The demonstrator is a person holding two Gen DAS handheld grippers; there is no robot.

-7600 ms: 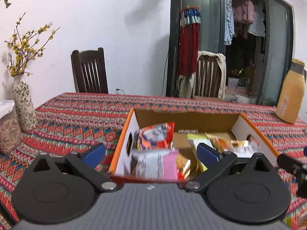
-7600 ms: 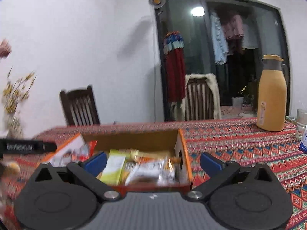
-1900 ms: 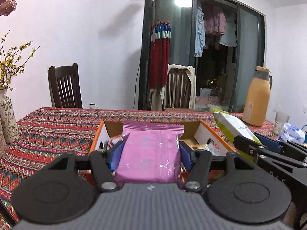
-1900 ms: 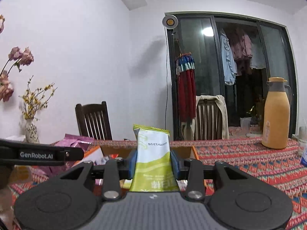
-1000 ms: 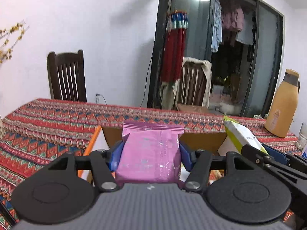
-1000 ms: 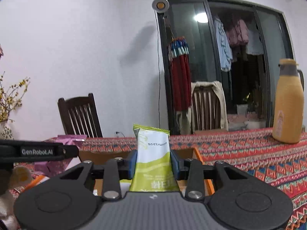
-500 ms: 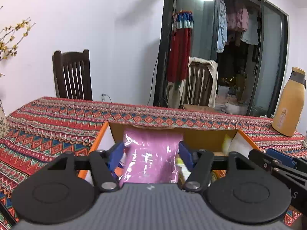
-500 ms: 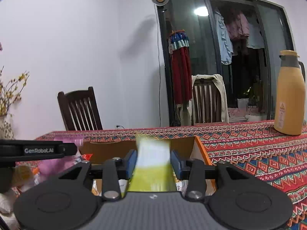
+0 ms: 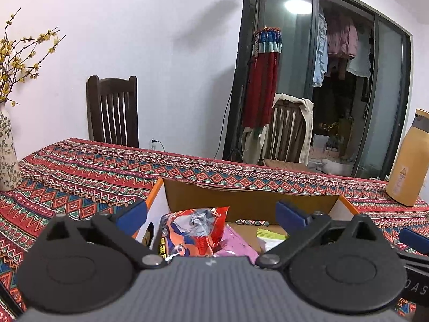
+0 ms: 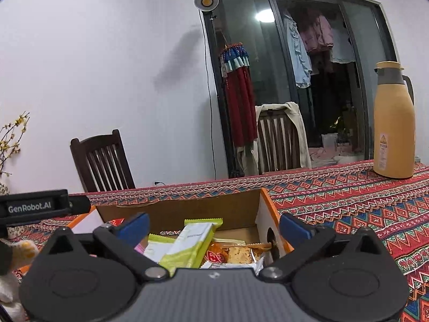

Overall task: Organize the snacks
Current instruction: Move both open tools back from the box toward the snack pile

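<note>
Crinkly pink packet (image 9: 236,244) and glossy green-white packet (image 10: 191,244) lie in my cardboard box (image 9: 249,201); both my left gripper (image 9: 211,216) and right gripper (image 10: 213,226) just opened, empty, tilted slightly down.

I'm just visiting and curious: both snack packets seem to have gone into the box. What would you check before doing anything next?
1. Left claw open, nothing between its pads: ok; it has just been opening.
2. Right claw open and empty: ok; also just opened.
3. Pink packet lying inside the cardboard box: ok.
4. Green packet inside the box: ok, leaning on other snacks.
5. More snacks left on the table outside the box: cannot tell.
</note>
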